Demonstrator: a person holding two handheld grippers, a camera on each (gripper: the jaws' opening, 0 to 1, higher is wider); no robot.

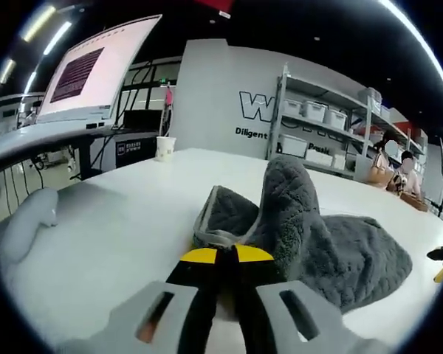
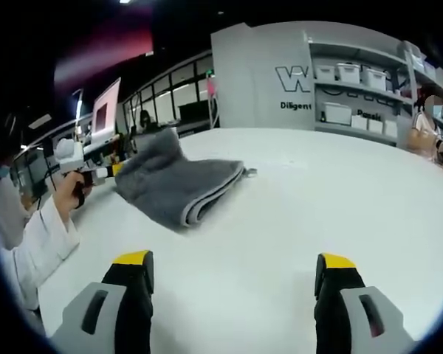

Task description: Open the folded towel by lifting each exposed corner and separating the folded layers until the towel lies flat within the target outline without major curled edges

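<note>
Our left gripper pinches 1 corner of the grey towel; our right gripper gapes empty. We should lift slowly, peeling layers apart.

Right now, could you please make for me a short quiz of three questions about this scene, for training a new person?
1. True or false: the left gripper is shut on a lifted part of the grey towel.
2. The right gripper is: A) shut on the towel, B) open above the bare white table, C) pressing a cup.
3. Fill in: in the right gripper view, the far part of the towel is raised and the near edge is still ____.

Key: 1 true; 2 B; 3 folded.
</note>
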